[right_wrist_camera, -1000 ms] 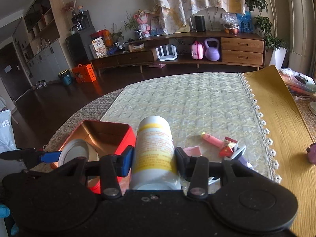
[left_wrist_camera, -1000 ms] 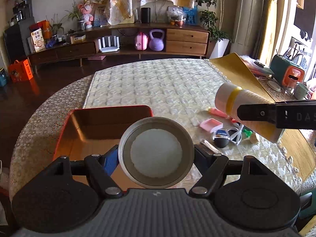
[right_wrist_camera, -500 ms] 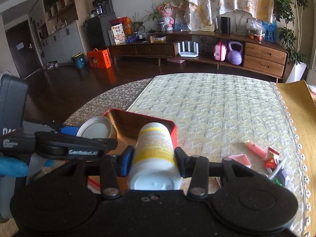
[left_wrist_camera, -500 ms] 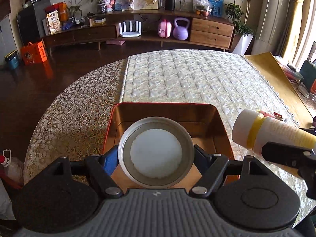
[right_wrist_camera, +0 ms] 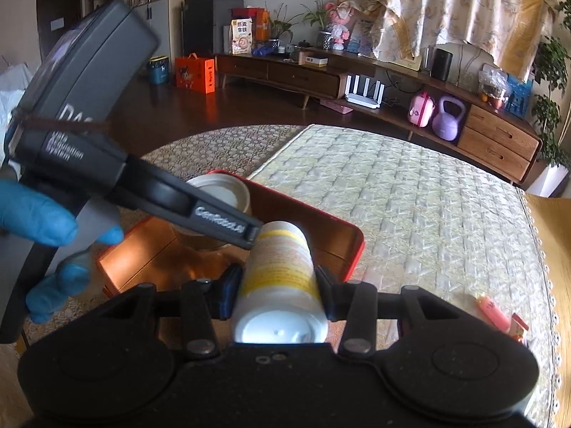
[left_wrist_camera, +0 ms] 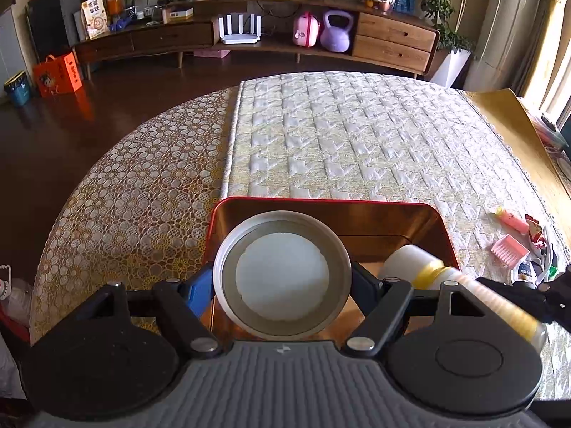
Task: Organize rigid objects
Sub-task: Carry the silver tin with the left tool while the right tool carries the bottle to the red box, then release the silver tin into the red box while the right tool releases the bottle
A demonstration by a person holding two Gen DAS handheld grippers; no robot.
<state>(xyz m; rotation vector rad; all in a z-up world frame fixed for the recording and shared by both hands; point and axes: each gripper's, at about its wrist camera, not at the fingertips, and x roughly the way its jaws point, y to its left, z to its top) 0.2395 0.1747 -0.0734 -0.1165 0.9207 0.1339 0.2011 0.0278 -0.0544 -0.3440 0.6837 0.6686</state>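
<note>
My left gripper (left_wrist_camera: 282,280) is shut on a round tin can (left_wrist_camera: 282,276) with a white lid and holds it over the red metal box (left_wrist_camera: 321,204) with a coppery inside. My right gripper (right_wrist_camera: 280,278) is shut on a white bottle with a yellow band (right_wrist_camera: 280,267). It holds the bottle over the box's near right part (right_wrist_camera: 351,249). The bottle also shows in the left wrist view (left_wrist_camera: 464,292), reaching into the box from the right. The can shows in the right wrist view (right_wrist_camera: 223,192) behind the left gripper's finger.
The box stands on a round table with a quilted runner (left_wrist_camera: 357,135). Small items lie to the right: a pink tube (left_wrist_camera: 512,219), a pink comb (left_wrist_camera: 508,249) and other bits. A low wooden cabinet (left_wrist_camera: 249,32) lines the far wall.
Both grippers have moved left over the red box. The bottle, earlier off to the right above the loose items, now reaches into the box beside the can.
</note>
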